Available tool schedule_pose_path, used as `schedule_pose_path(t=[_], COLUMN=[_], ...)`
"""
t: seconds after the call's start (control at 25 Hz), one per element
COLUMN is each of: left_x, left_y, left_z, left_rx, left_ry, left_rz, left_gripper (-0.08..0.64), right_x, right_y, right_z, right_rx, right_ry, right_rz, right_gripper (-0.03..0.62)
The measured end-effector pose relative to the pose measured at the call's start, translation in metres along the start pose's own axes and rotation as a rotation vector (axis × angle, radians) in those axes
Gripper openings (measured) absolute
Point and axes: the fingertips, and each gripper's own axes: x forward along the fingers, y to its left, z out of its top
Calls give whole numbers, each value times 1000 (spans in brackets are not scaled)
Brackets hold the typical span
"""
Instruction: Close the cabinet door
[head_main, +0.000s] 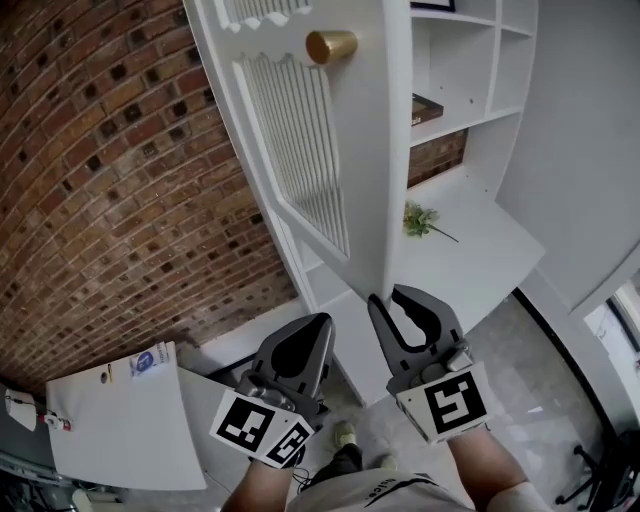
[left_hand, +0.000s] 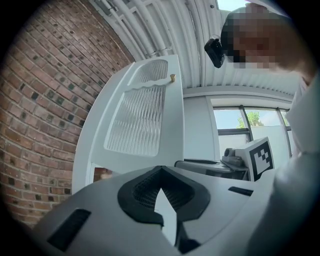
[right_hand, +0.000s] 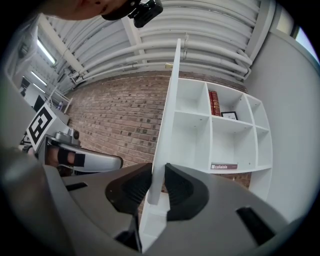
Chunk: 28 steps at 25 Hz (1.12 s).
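Note:
The white cabinet door (head_main: 370, 150) stands swung out from the shelving, its thin edge towards me, with a ribbed glass panel and a brass knob (head_main: 330, 46). My right gripper (head_main: 385, 295) clamps the door's lower edge, and in the right gripper view the door (right_hand: 167, 130) sits between both pads of the right gripper (right_hand: 157, 172). My left gripper (head_main: 322, 325) hangs just left of that edge, jaws together with nothing in them. The left gripper view shows the door's face (left_hand: 145, 120) and knob (left_hand: 172, 77) beyond the left gripper (left_hand: 160, 172).
An open white shelving unit (right_hand: 225, 140) holds red books (right_hand: 214, 102) and a dark book (head_main: 425, 108). A green sprig (head_main: 420, 220) lies on its lower ledge. A brick wall (head_main: 100, 180) is at the left, with a white table (head_main: 120, 415) at lower left.

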Motion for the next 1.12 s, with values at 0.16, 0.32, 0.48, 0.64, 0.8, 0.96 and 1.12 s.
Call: schedule_pose_path(t=[0.16, 0.32, 0.48, 0.64, 0.8, 0.96, 1.12], left_x=[18, 37, 56, 68, 79, 89, 97], left_y=[4, 12, 17, 21, 24, 28, 31], left_z=[0, 1, 2, -2, -10, -13, -17], left_rx=[-4, -14, -14, -16, -18, -17, -13], left_ry=[-4, -7, -4, 4, 24, 34, 42], left_rz=[-50, -98, -163, -226, -285, -320, -330], left_gripper=[11, 11, 11, 11, 11, 11, 11], right_x=[2, 5, 10, 19, 29, 43, 54], right_y=[-21, -46, -70, -93, -115, -134, -147], right_z=[-10, -21, -26, -33, -38, -40, -45], right_rx=[-15, -20, -4, 41, 53, 49, 59], right_ry=[38, 67, 67, 51, 50, 34, 43], right_rz=[-43, -53, -88, -68, -54, -51, -41], right_gripper=[87, 95, 100, 107, 115, 127, 135])
